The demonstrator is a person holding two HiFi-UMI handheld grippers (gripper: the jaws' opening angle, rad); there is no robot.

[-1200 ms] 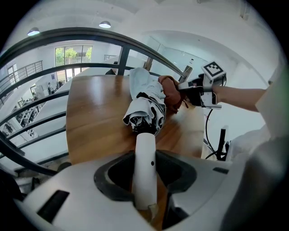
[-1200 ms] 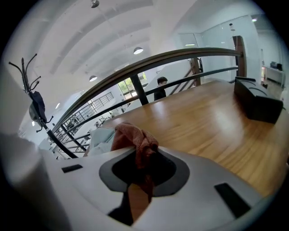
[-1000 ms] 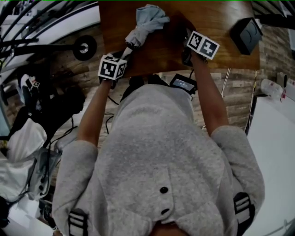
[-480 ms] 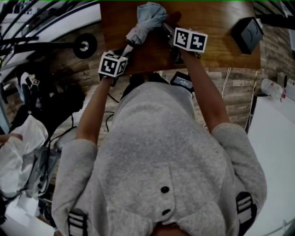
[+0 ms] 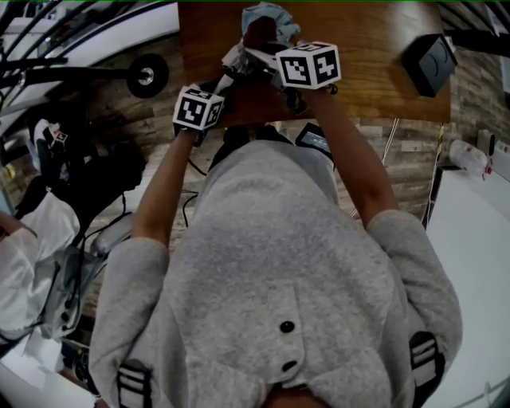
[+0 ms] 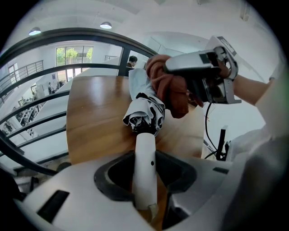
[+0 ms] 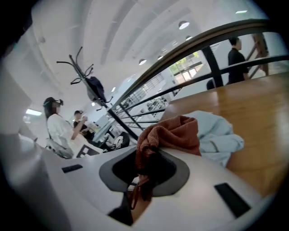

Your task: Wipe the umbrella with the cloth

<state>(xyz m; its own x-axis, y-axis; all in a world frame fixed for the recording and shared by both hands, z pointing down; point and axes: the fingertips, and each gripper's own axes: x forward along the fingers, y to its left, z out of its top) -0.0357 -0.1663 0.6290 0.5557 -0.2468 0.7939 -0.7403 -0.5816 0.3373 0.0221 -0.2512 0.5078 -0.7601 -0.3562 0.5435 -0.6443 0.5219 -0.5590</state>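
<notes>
Head view: a brown wooden bench [image 5: 374, 40] with a smooth top carries a folded umbrella [image 5: 279, 16]. The umbrella lies lengthwise away from the person, and its pale blue canopy is bunched at the far end. The left gripper [image 5: 212, 91] is at the umbrella's near end. The right gripper [image 5: 256, 52] reaches in from the right across the umbrella's middle, with a rust-brown cloth [image 5: 259, 32] at its tip. Each gripper bears a cube [image 5: 198, 109] printed with black-and-white square markers. A black box [image 5: 428, 60] sits on the bench's right side, well apart from the umbrella.

Left gripper view: the fingers [image 6: 178, 173] pinch the umbrella's smooth white cylindrical handle [image 6: 145, 167], which stands straight up between them. Beyond the handle, the folds show a black-and-white pattern, and past them runs the plain pale blue fabric. The right gripper comes in from the upper right. Its crumpled cloth rests against the right side of the canopy and appears to touch it. The bench shows a fine wood grain.

Right gripper view: the fingers [image 7: 180, 173] are pressed onto the cloth. The cloth is a coarse, towel-like weave, and it bulges out above them in a loose wad. Just behind the wad lies the soft, creased blue canopy on the bench. A dark railing curves beyond the bench's edge.
</notes>
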